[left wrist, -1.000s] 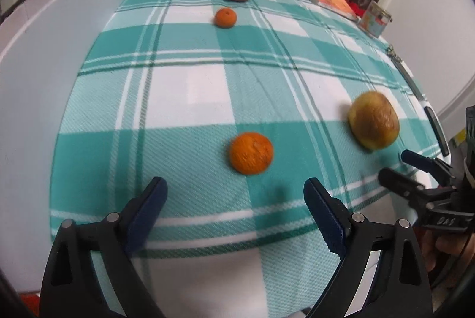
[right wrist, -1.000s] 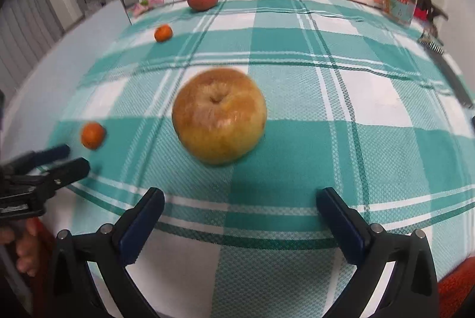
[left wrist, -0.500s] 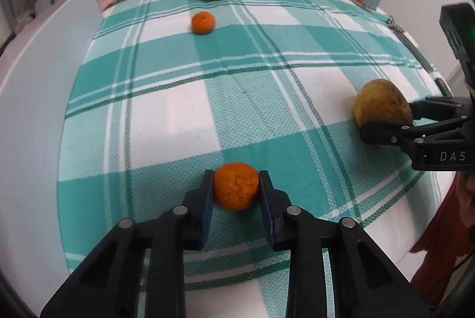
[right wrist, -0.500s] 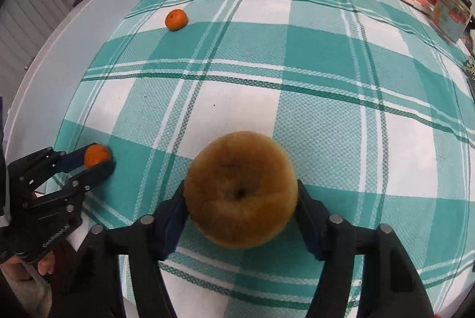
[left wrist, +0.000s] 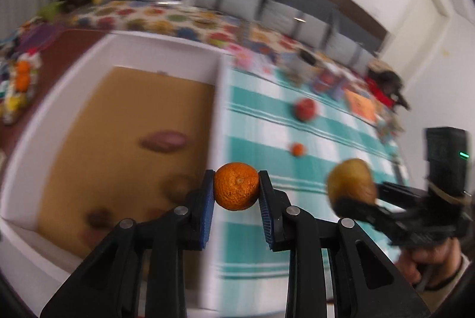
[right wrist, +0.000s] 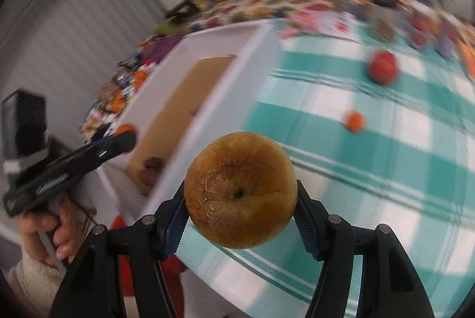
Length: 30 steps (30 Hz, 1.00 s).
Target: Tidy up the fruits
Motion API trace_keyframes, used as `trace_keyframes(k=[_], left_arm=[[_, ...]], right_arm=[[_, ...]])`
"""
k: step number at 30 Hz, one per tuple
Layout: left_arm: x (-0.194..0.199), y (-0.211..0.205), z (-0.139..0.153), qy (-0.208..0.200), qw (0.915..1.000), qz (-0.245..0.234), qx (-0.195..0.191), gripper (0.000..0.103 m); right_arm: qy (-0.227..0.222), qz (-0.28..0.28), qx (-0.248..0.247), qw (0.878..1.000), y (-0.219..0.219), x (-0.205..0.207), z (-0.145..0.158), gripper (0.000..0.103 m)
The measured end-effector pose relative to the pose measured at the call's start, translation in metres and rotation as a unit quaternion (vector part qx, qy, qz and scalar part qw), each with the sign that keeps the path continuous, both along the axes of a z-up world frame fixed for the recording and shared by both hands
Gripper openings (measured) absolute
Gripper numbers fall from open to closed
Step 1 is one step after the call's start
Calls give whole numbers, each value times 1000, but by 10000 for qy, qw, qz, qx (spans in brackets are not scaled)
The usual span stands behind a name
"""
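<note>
My left gripper [left wrist: 236, 190] is shut on a small orange tangerine [left wrist: 236, 186] and holds it in the air by the right wall of a white box [left wrist: 219, 98] with a brown floor. My right gripper [right wrist: 240, 196] is shut on a wrinkled yellow-brown apple [right wrist: 240, 189], lifted above the checked tablecloth [right wrist: 386, 157]. The apple also shows in the left wrist view [left wrist: 351, 181]. The box shows in the right wrist view [right wrist: 237, 80]. A red apple [left wrist: 305, 109] and a second tangerine [left wrist: 297, 149] lie on the cloth.
Several blurred brownish fruits [left wrist: 164, 139] lie on the box floor. Cans and books [left wrist: 329, 82] stand at the table's far edge. A sofa with a patterned cover [left wrist: 207, 21] is behind. A bag of fruit [left wrist: 20, 80] lies at the far left.
Both grippers lifted their fruit off the cloth and swung left toward the white box. One second ago both were open; they closed on the tangerine and the apple half a second ago.
</note>
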State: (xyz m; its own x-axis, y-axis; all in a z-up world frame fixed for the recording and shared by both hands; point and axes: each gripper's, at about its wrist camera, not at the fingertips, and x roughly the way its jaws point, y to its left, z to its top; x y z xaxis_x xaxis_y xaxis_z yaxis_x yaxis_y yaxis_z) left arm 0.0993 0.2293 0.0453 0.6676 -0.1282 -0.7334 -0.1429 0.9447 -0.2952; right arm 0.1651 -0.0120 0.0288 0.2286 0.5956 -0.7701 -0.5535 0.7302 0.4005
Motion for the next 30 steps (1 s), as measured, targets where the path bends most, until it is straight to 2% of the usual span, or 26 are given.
trace_keyframes(k=[2,4,8,12,16,17,18,20,23,24,26,30], left_arm=[[11,40,-12,255,9989,377,119,28],[25,79,-38,715,9947,687,265,28],[41,122,-90,1485,9840,956,232,28],[49,138,-122,1928,9750,1092,155,28],[49,148,-138,2199,9674,1253,76,30],[49,150,-140,2240,9657,1311,68,34],[46,151,-138,2202,9664,1325,32,38],[40,149,-129,2091,9668,1460,172,63],[33,142,-103,1693,9716,1609,374,75],[30,139,-92,1526,9738,1632,418,78],[23,122,-65,1089,9787,1641,572,85],[14,77,-29,473,9876,1346,663,87]], right_arm=[[-175,427,-46,9989,51,1,11,64],[-321,852,-138,9958,103,2,13,64],[-236,1415,-596,9879,190,11,-19,64],[-141,1607,-1191,9797,242,22,-63,64],[-13,1636,-1528,9746,266,31,-92,65],[3,1631,-1587,9738,270,33,-98,66],[-7,1615,-1615,9736,273,34,-100,67],[-100,1518,-1501,9769,272,40,-99,74],[-300,1214,-1086,9862,256,44,-76,86],[-431,1125,-953,9881,247,45,-63,88],[-749,974,-750,9896,224,43,-37,99],[-1257,535,-509,9893,159,38,2,103]])
